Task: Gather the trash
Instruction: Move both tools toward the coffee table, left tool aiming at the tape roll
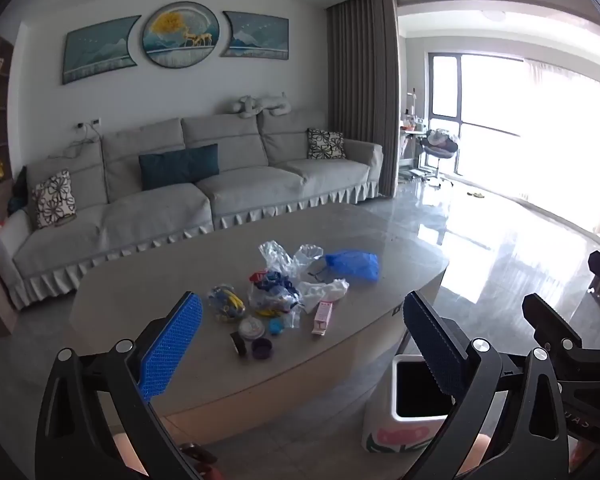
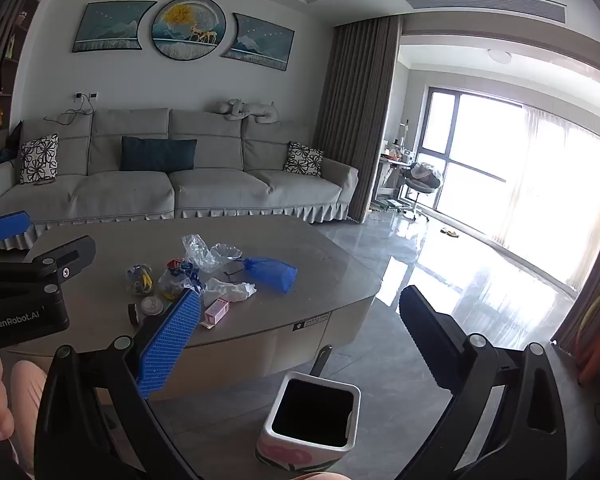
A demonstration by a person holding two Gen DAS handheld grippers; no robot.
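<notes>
Both grippers spread wide and empty, trash waiting on the table.

Left gripper (image 1: 300, 344) and right gripper (image 2: 300, 340) hover short of the trash pile (image 1: 288, 292); flimsy bags (image 2: 208, 254) (very light) could slip or miss the bin (image 2: 314, 416) on the floor.

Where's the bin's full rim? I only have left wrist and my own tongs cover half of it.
Observer: Right wrist shows the whole bin. It is square and white with an open top, and it stands on the floor by the near edge of the table.
Operator: Right tongs state?
Observer: The right tongs are wide open with nothing between the pads.
</notes>
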